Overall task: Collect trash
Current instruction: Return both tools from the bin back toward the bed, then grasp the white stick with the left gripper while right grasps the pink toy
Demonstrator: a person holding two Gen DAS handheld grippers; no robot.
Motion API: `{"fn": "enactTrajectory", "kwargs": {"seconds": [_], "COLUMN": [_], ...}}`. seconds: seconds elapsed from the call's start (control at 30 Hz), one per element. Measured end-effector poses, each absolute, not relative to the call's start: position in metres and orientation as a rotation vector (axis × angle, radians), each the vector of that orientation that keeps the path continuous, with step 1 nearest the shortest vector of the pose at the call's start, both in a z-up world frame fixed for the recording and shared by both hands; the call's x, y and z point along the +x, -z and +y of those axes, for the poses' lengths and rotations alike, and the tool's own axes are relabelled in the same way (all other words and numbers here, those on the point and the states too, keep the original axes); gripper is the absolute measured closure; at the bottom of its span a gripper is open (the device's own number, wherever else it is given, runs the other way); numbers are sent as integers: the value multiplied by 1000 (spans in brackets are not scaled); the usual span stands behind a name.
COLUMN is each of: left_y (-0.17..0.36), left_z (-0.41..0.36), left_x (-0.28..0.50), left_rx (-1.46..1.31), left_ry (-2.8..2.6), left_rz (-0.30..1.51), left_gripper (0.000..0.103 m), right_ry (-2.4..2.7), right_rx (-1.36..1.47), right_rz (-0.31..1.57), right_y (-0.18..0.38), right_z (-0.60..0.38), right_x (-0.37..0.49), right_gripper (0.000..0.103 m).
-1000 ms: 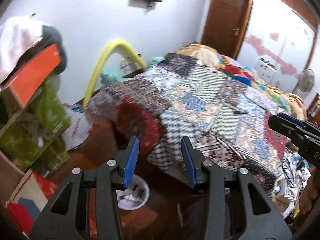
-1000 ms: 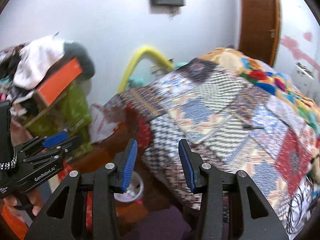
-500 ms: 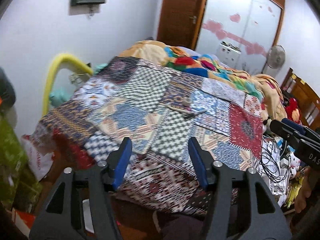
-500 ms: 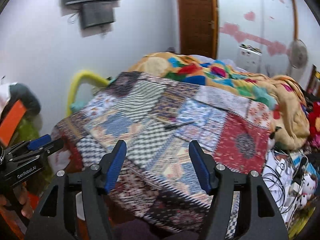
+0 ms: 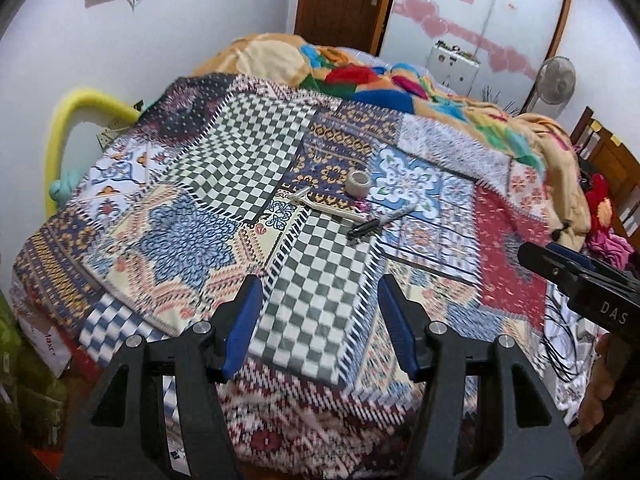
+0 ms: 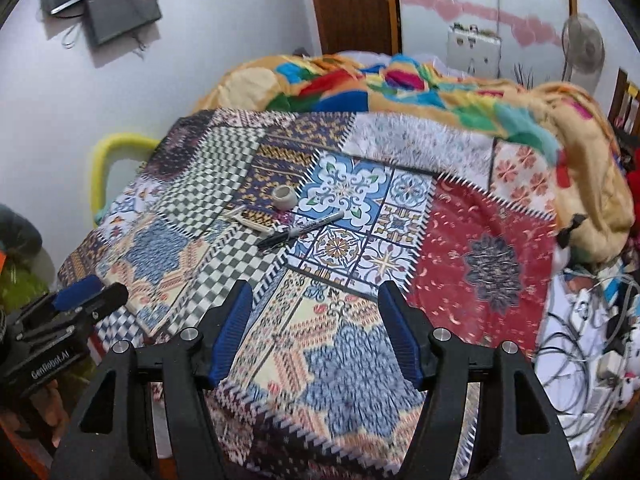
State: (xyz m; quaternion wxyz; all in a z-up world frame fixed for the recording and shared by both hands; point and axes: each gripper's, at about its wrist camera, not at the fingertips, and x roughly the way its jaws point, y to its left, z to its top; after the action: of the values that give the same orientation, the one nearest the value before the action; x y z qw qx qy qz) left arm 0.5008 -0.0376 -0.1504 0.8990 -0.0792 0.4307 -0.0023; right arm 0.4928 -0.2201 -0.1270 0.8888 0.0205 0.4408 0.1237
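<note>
tape roll (image 5: 357,182) behind marker (image 5: 380,222) | stick (perhaps razor) (image 5: 320,205) left | on quilt (image 5: 192,236)

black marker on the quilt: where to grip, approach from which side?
Probably mid-barrel on the black marker, from straight above, fingers across its length. It lies flat and diagonal on the quilt, with the tape roll and white stick close left.

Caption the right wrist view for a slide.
Open right claw hovers over patchwork quilt, facing tape roll, marker and pale stick.
</note>
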Motion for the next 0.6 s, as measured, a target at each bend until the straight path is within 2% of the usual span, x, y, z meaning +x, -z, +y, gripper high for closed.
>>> {"fn": "enactTrajectory", "kwargs": {"seconds": [0.3, 0.6], "left_y": [201, 264], "left_z": [-25, -12], "left_x": [601, 684], "left_rx": [-261, -267], "left_ry": [-36, -209], "left_rz": [939, 989], "left_gripper": [44, 45], "right_ry": [-300, -413], "right_rx": [39, -58], "right_rz": [973, 947], "right_y": [182, 210], "right_z": [-202, -177], "right_x": [573, 620], "right_gripper": [42, 42]}}
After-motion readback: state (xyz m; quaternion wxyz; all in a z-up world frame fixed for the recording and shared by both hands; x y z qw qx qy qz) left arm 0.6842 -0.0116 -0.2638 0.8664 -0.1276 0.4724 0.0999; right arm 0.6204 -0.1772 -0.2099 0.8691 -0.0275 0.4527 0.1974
